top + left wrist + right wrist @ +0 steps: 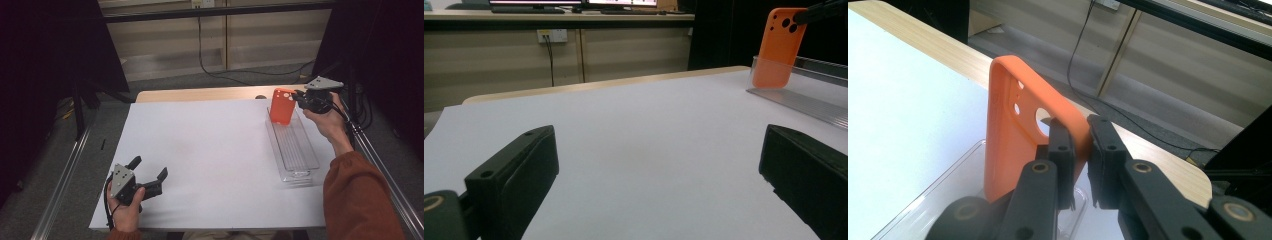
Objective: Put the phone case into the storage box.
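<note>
An orange phone case (pixel 282 105) stands upright at the far end of a clear plastic tray (pixel 295 150) on the right of the table. My right gripper (pixel 300 98) is shut on the case's upper edge. In the right gripper view the black jaws pinch the side wall of the orange case (pixel 1018 130) near its camera holes, with the right gripper (pixel 1081 150) above the tray (pixel 943 192). My left gripper (pixel 150 169) rests at the near left on the white sheet, open, nothing between its fingers (pixel 516 170). From there the case (pixel 780 47) stands far right in the tray (pixel 804 97).
A white sheet (pixel 210 160) covers most of the wooden table (pixel 200 94). Metal rails (pixel 65 180) run along both table sides. A black cable (pixel 210 65) hangs by the cabinet behind the table.
</note>
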`<state>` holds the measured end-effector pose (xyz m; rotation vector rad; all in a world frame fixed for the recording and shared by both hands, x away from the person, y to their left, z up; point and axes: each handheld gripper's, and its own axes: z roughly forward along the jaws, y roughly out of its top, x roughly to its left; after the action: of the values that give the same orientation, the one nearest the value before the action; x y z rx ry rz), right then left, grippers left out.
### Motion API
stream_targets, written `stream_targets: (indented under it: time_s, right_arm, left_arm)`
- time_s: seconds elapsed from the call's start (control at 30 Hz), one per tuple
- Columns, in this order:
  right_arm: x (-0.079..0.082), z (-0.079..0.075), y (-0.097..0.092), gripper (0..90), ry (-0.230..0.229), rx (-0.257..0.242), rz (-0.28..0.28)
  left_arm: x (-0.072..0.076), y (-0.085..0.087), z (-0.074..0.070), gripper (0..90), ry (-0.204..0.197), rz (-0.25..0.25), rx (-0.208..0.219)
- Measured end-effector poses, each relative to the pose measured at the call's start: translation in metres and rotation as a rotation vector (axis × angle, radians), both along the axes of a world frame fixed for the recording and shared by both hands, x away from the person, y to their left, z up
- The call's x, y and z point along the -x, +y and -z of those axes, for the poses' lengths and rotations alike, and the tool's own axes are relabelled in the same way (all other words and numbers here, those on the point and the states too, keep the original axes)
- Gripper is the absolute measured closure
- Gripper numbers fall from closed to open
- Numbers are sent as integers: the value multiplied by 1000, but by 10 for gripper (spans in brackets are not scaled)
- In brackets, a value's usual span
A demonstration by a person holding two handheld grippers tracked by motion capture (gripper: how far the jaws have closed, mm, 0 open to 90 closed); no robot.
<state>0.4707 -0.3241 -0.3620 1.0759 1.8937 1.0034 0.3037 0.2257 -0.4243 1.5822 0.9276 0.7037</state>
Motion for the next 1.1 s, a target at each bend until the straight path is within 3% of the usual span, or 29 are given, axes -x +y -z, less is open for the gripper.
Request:
stream_targets:
  time_s: [0.37,0.53,1.1]
  right_arm:
    - [-3,3,1,815,7,11,4]
    - [-4,2,-1,812,24,-17,-6]
    - [-19,-4,1,796,78,10,-15]
  left_arm:
    - [0,0,0,26,1,0,0]
    - [0,-1,0,27,2,2,-4]
    - [0,-1,0,29,5,5,-8]
